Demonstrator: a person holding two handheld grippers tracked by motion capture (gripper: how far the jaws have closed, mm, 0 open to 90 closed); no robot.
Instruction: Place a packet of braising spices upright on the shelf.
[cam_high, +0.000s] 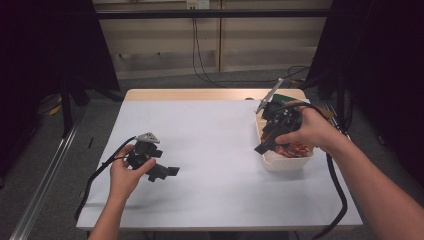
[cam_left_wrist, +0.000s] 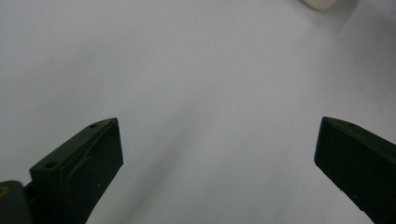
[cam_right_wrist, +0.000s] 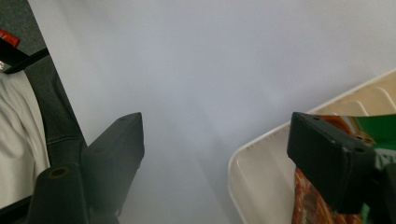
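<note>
A white bin (cam_high: 289, 163) stands at the table's right side with red and orange packets (cam_high: 296, 149) in it. My right gripper (cam_high: 262, 147) hangs tilted down over the bin's near-left corner. In the right gripper view its jaws (cam_right_wrist: 215, 135) stand wide apart with nothing between them, one over the white table cover and the other over the bin's rim (cam_right_wrist: 254, 147), next to an orange packet (cam_right_wrist: 306, 200) and a green one (cam_right_wrist: 380, 128). My left gripper (cam_high: 169, 172) rests low over the table's left part, open (cam_left_wrist: 217, 149) above bare white cover.
A white cover (cam_high: 210, 150) lies over the table, with a wooden strip (cam_high: 200, 94) bare along the far edge. Cables trail off the near edge from both grippers. Dark curtains and stands flank the table, and wires lie on the floor beyond it.
</note>
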